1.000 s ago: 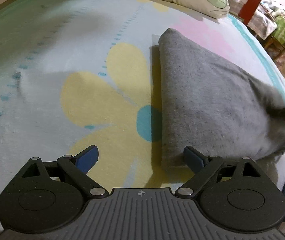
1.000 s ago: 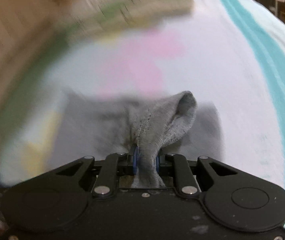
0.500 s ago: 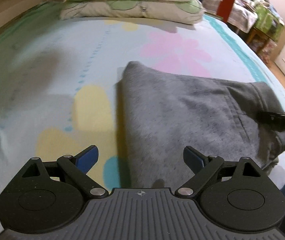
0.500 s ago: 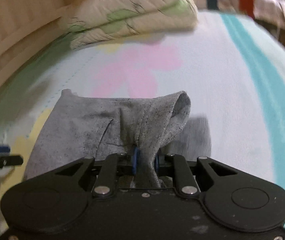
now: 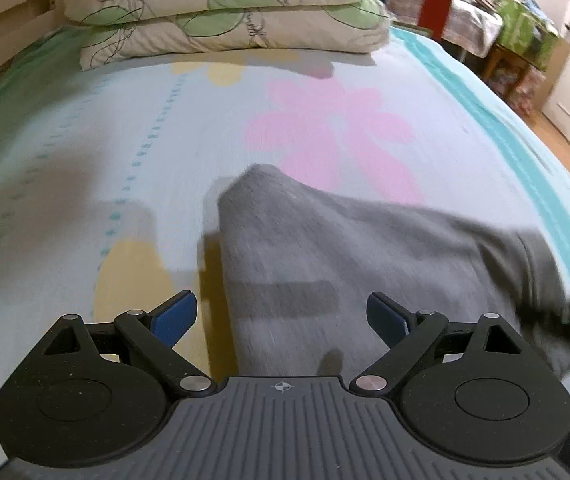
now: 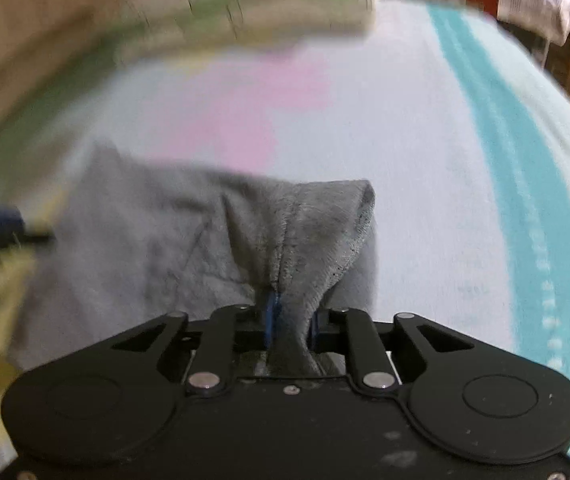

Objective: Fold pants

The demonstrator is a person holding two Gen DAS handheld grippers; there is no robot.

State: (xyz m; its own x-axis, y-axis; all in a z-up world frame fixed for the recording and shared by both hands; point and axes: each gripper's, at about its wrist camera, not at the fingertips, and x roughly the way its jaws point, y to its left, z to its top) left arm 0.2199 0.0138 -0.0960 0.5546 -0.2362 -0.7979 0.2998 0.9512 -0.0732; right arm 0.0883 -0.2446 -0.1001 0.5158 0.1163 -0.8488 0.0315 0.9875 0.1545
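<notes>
Pants (image 5: 345, 248) are on the bed (image 5: 85, 152), already folded into a grey wedge, sitting btwn the yellow flower print (image 5: 129, 276) and the pink flower print (image 5: 325, 132), well short of the pillows (image 5: 225, 12). R gripper (image 6: 289, 322) is clamped on a bunched bit of waistband/edge fabric, cloth pinched btwn the blue pads; its fingers have just been easing apart slightly, but fabric's in there w/ pads on it, so I read it as a grip. Likely holding that corner up to carry it over for the next fold. L gripper (image 5: 281, 314) hangs over the near-left edge of the pants, fingers wide apart, nothing btwn them, prob lining up to pin or grab that edge. Both views motion-blurred.
</notes>
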